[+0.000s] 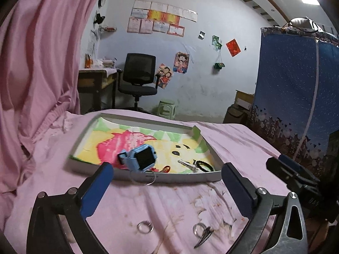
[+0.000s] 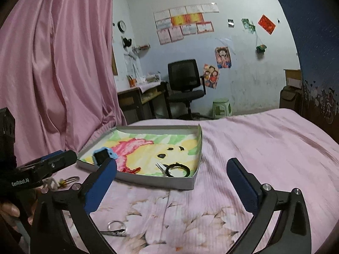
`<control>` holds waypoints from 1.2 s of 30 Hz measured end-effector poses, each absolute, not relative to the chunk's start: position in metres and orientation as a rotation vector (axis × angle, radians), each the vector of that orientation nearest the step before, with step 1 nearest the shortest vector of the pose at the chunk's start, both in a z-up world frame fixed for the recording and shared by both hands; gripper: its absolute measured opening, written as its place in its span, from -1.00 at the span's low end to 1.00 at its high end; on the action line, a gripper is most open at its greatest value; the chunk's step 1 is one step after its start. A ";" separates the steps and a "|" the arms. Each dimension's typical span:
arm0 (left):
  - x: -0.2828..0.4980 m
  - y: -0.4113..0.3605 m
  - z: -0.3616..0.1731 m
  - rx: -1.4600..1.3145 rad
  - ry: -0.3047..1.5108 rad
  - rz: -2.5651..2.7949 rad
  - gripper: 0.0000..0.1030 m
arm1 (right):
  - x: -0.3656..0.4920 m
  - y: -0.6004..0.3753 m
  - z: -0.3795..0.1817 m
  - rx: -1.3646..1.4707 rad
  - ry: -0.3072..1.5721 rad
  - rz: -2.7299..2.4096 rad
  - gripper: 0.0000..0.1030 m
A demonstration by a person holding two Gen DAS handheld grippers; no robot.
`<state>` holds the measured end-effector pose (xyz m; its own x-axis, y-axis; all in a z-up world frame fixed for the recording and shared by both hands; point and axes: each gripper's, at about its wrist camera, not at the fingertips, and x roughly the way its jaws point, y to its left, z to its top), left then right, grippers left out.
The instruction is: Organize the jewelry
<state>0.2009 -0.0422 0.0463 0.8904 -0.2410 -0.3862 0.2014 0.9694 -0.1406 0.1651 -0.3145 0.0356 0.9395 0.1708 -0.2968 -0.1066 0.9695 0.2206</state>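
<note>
Rings (image 1: 145, 226) lie near tray (image 1: 169, 177), both grippers gaping.

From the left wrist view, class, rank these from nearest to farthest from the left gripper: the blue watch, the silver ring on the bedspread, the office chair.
1. Silver ring: on the bedspread, low between the left gripper's open fingers.
2. Blue watch: in the tray, just beyond the left finger.
3. Office chair: across the room, by the wall.
</note>
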 end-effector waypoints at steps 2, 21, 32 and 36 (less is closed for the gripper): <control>0.193 -0.039 0.046 -0.096 0.411 -0.222 0.99 | 0.158 -0.312 0.037 0.204 0.309 0.146 0.98; 0.119 0.017 0.012 -0.088 0.461 -0.115 0.99 | 0.112 -0.265 0.013 0.177 0.402 0.266 0.98; 0.128 0.041 -0.008 -0.101 0.509 0.026 0.99 | 0.120 -0.253 -0.012 0.157 0.516 0.305 0.98; 0.136 0.058 -0.015 -0.144 0.538 0.088 0.99 | 0.126 -0.246 -0.019 0.140 0.566 0.296 0.98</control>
